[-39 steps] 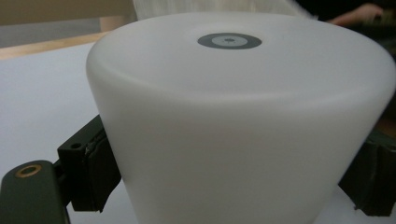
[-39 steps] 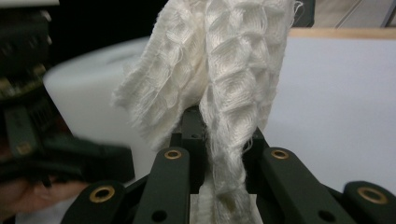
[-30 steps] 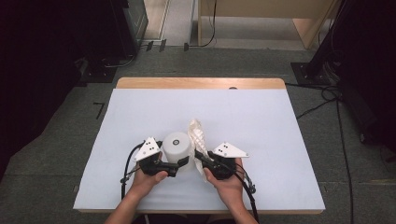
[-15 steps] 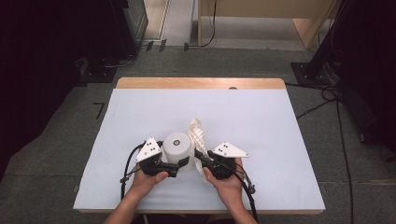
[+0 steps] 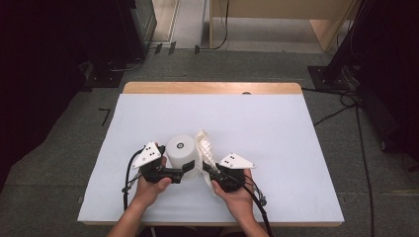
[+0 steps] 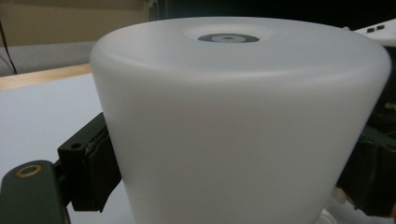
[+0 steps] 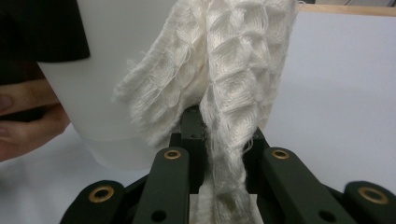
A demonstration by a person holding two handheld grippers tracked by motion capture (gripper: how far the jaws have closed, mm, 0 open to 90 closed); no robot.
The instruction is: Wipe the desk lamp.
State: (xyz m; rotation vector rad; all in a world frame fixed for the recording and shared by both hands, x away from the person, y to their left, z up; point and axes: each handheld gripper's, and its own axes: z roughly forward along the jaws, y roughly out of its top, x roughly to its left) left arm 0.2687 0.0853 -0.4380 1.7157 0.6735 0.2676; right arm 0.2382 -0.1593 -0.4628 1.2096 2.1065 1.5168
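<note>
Fingers first: your left gripper (image 5: 187,167) is clamped round the white cup (image 5: 181,150), sitting upside down near the table's (image 5: 276,128) front edge. Just right of it, your right gripper (image 5: 207,170) pinches the waffle cloth (image 5: 204,148) against the cup. Nothing's shifted since a second ago, so you're mid-wipe, holding steady.

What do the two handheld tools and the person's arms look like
Both tools, left and right, are black with flat linked jaws and brass-coloured rivets. Each carries a grey three-cornered plate with small black dots, and a black cable trails back. The forearms are bare, no sleeves visible.
</note>
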